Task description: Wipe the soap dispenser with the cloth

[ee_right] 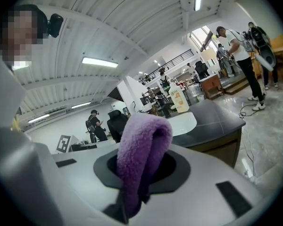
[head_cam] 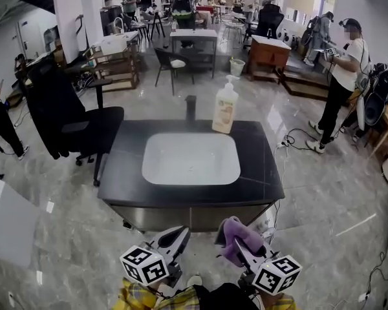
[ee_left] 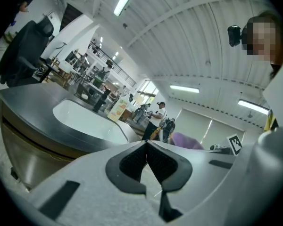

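- One dark stone-topped vanity counter [head_cam: 262, 173] is standing on the pale tiled floor [head_cam: 323, 205].
- One black office chair [head_cam: 71, 124] is sitting just beside the counter's left end.
- One white rounded-rectangular basin [head_cam: 191, 159] is lying sunk in the countertop.
- One black faucet [head_cam: 191, 107] is rising behind the basin's far rim.
- One cream plastic soap dispenser with a pump top [head_cam: 225, 108] is standing upright on the countertop, past the basin's far right corner. It is near the faucet and well apart from both grippers.
- Two grey hand-held grippers are hovering at the counter's near side.
  - The left gripper [head_cam: 180, 232] is showing its jaws pressed together with nothing between them.
  - The right gripper [head_cam: 238, 243] is clamping one fluffy purple cloth [head_cam: 233, 232], which is folding over the jaw tips.
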Demonstrator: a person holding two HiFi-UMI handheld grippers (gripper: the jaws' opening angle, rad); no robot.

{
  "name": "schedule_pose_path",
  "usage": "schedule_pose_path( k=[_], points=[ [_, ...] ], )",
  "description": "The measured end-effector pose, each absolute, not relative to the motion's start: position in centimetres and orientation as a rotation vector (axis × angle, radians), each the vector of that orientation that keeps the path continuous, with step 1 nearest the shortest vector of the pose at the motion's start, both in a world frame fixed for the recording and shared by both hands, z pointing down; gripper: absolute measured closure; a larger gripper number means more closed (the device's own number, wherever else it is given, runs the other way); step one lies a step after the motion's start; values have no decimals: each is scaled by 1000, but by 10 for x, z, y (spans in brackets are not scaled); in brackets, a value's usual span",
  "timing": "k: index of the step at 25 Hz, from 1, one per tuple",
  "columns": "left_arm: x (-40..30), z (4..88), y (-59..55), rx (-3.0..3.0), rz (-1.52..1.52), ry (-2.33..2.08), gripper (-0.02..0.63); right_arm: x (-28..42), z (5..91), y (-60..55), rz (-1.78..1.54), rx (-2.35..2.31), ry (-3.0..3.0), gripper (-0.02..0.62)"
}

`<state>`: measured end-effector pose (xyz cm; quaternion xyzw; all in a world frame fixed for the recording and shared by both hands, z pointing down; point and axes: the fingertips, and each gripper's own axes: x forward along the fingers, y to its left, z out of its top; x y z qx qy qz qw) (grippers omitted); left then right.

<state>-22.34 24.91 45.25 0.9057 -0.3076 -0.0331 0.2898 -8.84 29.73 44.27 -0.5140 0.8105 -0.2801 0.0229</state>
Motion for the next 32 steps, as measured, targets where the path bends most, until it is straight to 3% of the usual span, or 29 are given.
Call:
schedule_pose_path(
  k=[32],
  points=[
    [-86,429,137,2444,-89,-921,600,28,432,155,-828,-1364,2590,528]
  ],
)
